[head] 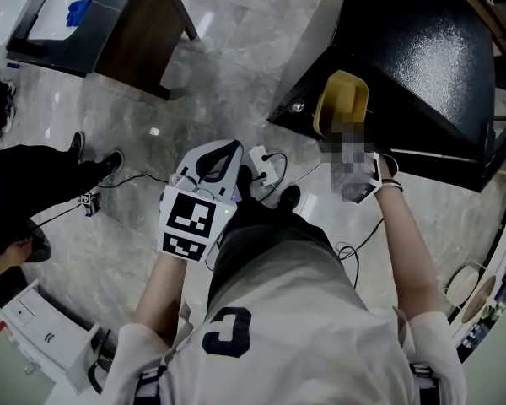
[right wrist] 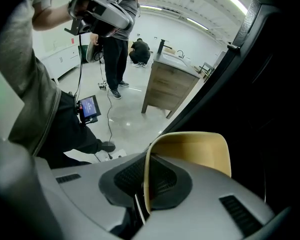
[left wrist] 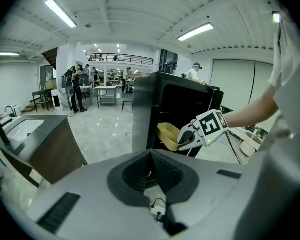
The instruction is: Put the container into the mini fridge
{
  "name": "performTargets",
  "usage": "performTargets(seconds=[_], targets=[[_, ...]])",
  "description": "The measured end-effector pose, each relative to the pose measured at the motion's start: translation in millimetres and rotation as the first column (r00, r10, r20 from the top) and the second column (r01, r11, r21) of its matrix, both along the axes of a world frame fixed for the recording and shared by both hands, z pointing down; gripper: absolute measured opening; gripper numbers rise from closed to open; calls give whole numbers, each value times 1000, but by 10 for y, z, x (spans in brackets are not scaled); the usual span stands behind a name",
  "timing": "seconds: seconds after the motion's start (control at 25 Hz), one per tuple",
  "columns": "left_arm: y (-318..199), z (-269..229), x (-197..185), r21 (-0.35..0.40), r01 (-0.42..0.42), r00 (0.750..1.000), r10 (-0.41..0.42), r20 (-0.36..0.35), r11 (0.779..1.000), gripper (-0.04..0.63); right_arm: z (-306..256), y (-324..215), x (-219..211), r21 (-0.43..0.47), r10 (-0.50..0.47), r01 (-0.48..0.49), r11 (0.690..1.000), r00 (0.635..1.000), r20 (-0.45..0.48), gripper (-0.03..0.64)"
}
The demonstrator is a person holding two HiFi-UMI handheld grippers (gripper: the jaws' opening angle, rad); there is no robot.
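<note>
A shallow yellow container (head: 341, 99) hangs at the open front of the black mini fridge (head: 422, 57). My right gripper (head: 346, 137) is shut on the container's rim. In the right gripper view that rim (right wrist: 190, 151) stands pinched between the jaws of the right gripper (right wrist: 146, 164), with the fridge's dark inside (right wrist: 275, 114) just beyond. My left gripper (head: 222, 154) is held low by my waist, shut on nothing and well away from the fridge. From the left gripper view, the right gripper (left wrist: 200, 131) holds the container (left wrist: 169, 135) against the fridge (left wrist: 175, 101).
A wooden cabinet with a white sink top (head: 93, 24) stands at the far left. A person in black (head: 34, 184) stands left of me. Cables and a small white box (head: 266, 169) lie on the marble floor by my feet. White equipment (head: 42, 332) sits at the lower left.
</note>
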State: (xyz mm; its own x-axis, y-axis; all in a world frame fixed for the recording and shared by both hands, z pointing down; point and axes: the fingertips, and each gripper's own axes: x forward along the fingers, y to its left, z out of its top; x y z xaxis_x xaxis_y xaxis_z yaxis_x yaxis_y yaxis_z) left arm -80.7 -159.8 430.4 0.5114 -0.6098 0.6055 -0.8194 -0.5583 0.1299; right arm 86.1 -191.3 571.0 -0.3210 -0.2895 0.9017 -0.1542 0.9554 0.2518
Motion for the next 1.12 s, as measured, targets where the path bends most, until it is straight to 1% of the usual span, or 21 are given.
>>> performTargets(seconds=[0.12,0.28,0.52,0.8,0.96,1.12], targets=[[26,63,-11,-17,-1,1000,1,18,1000,55,89,-3,-44,-13,-10,10,1000,1000,-3,32],[-29,59,194,-13,-17,1000,17,12,1000,55,147,-70,93,-27,-15,14,1000,1000,-16,32],[0,79,292,-30,-56,998,57,24,998,55,318,-223,136,-23,-14,13,1000,999,-51,32],[3,115,239,-45,-54,998,56,39,998,55,477,-430,111,-20,-26,25,999,998,-64,32],[3,116,216,-57,-71,996,74,52,996,55,623,-568,86,7,-67,68,998,994,-85,32],[-19,99,170,-62,-70,995,74,69,996,55,704,-721,56,15,-48,49,999,996,-79,32]])
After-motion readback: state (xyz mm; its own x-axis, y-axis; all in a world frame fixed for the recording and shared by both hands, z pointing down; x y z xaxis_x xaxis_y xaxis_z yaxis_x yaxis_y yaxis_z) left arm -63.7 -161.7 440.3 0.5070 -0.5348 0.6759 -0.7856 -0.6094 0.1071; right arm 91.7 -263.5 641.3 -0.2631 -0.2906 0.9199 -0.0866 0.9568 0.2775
